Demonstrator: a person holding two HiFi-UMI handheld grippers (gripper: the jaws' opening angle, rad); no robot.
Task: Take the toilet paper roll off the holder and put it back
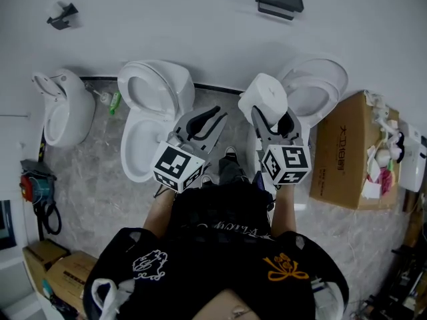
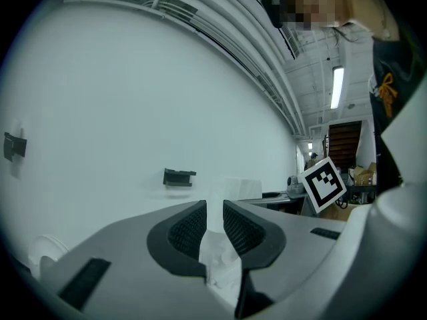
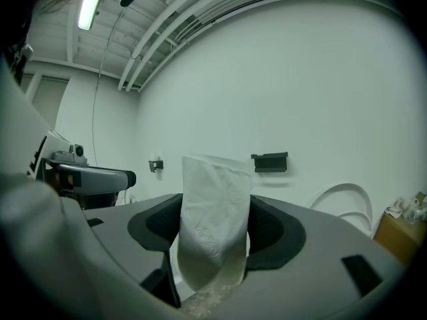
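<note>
My right gripper (image 1: 275, 117) (image 3: 213, 212) is shut on the white toilet paper roll (image 1: 263, 99) (image 3: 215, 219), which stands up between its pads. The black holder (image 1: 279, 2) (image 3: 269, 161) (image 2: 179, 177) hangs bare on the white wall, beyond and above the roll. To the left, my left gripper (image 1: 208, 117) (image 2: 214, 222) has its jaws nearly together, with a crumpled bit of white tissue (image 2: 220, 262) pinched between the pads. Both grippers point at the wall, side by side and apart.
A smaller black hook (image 1: 62, 15) is on the wall at far left. White toilets (image 1: 153, 105) (image 1: 320, 85) (image 1: 63, 109) stand along the wall below the grippers. A cardboard box (image 1: 347, 152) with clutter is at right; more boxes (image 1: 47, 265) are at lower left.
</note>
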